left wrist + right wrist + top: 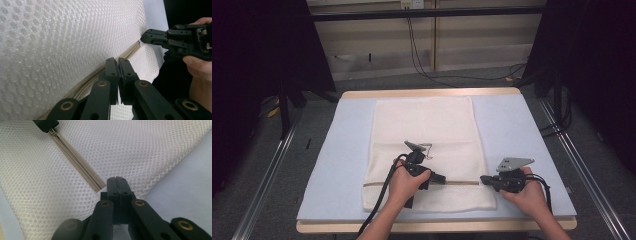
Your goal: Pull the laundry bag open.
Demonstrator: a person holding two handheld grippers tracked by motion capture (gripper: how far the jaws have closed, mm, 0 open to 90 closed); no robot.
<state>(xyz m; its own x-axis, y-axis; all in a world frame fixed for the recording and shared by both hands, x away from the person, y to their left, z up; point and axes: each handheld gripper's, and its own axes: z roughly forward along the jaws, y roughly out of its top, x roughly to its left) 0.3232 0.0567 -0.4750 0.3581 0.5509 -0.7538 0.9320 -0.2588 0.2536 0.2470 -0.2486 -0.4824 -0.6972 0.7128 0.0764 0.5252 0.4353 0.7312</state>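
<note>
On the blue table mat (512,130) lies the white mesh bag (427,125); left gripper (443,179) pinches its zipper (462,182) closed-jawed, right gripper (484,178) clamps the bag's edge at the zipper end.

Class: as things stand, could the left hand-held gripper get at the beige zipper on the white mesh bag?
Probably yes: the left hand-held gripper already sits, jaws shut, on the beige zipper of the white mesh laundry bag, with nothing between them.
</note>
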